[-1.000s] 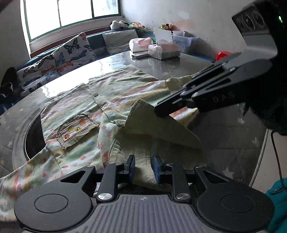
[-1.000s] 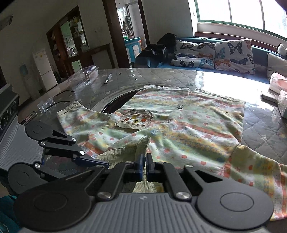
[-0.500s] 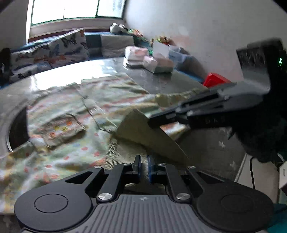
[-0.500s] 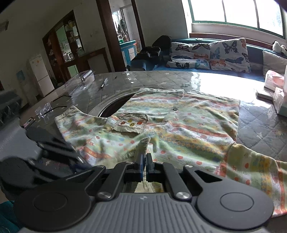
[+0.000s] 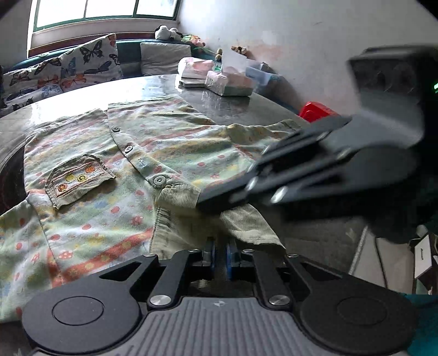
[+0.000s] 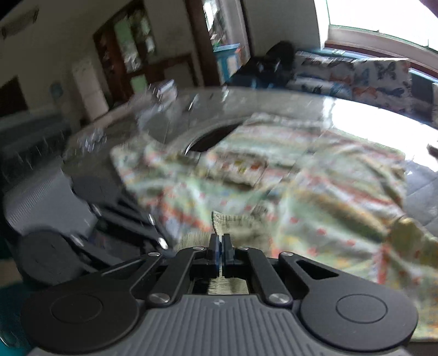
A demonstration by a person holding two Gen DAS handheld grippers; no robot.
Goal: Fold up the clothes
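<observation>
Patterned button-up shirt [image 5: 115, 169] lies flat at the table's [image 5: 232, 109] near edge; both grippers, left gripper [image 5: 220, 256] and right gripper [image 6: 219, 250], are clamped on its corduroy collar [image 5: 246, 224], the left's jaws having just closed further.

Butterfly-print cushions [image 5: 63, 68] line a teal window seat [image 5: 128, 59] behind a glossy grey round table [image 5: 232, 104], beside a plain grey cushion [image 5: 164, 59]. Tissue packs [image 5: 228, 83] sit at the table's far edge near a white wall. A red object [image 5: 317, 111] shows beyond the rim. Stuffed toys [image 5: 167, 31] rest under the window [image 5: 104, 11].
</observation>
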